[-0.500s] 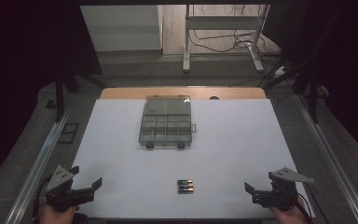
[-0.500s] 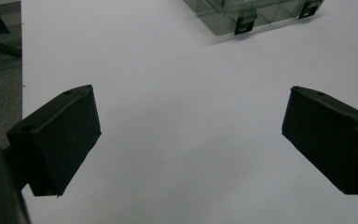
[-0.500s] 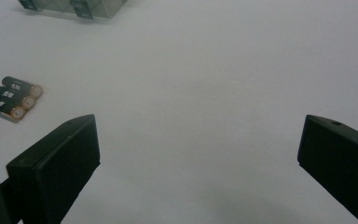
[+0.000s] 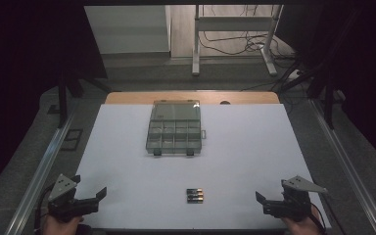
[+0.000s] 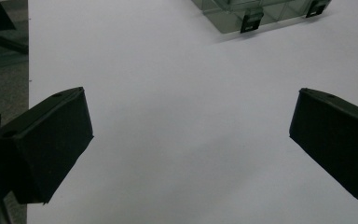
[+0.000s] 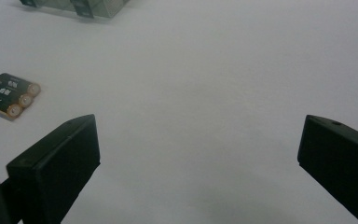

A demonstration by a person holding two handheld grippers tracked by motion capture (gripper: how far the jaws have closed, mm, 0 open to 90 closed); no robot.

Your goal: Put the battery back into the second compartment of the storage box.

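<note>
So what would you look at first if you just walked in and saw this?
Probably the clear compartment box at the far middle of the white table. Next, the three small batteries lying side by side near the front edge. Then the left gripper and right gripper at the front corners, both with jaws wide open and holding nothing.

Light: dim overall, surroundings near black.
Table [image 4: 254, 147]: evenly lit, pale grey.
Shadows: soft, faint.
Focus: close jaws blurred.
Glare: none.
</note>
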